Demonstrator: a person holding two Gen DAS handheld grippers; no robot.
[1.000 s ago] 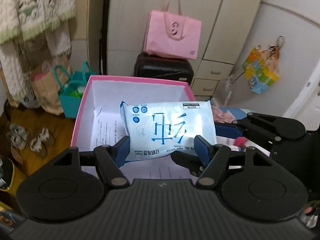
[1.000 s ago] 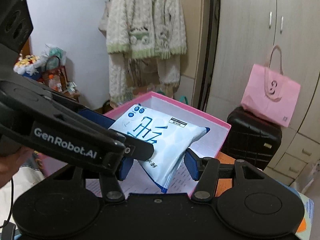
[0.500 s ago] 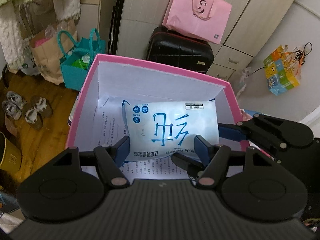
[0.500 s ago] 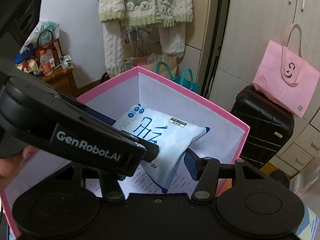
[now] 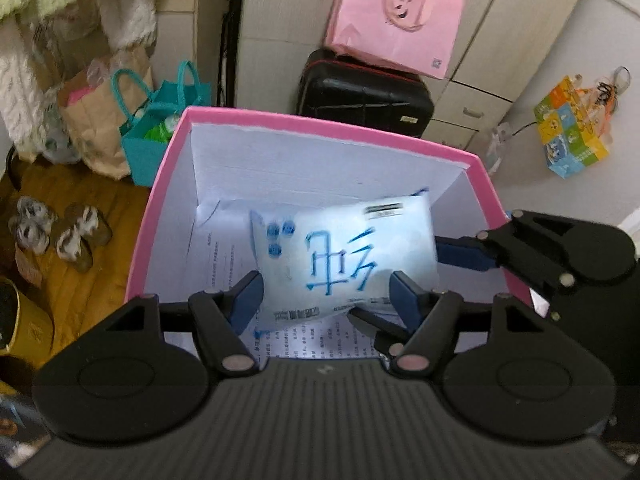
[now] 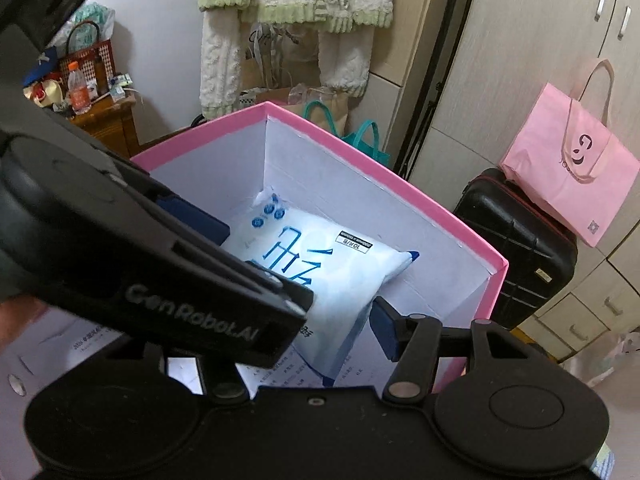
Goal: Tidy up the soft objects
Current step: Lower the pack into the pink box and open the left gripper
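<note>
Your left tool [image 5: 324, 294] and right tool [image 6: 344, 320] both look clamped on the wipes pack [image 5: 352, 252], though blur hides contact; it's held inside the pink box [image 5: 486, 184].

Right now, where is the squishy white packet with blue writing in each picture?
Left wrist view: the soft white plastic packet with blue writing sits mid-picture, inside the pink cardboard box, between the left gripper fingers.
Right wrist view: the packet lies centre, partly behind the other gripper.
Shared landmark: the pink paper tote bag on the black suitcase.
</note>
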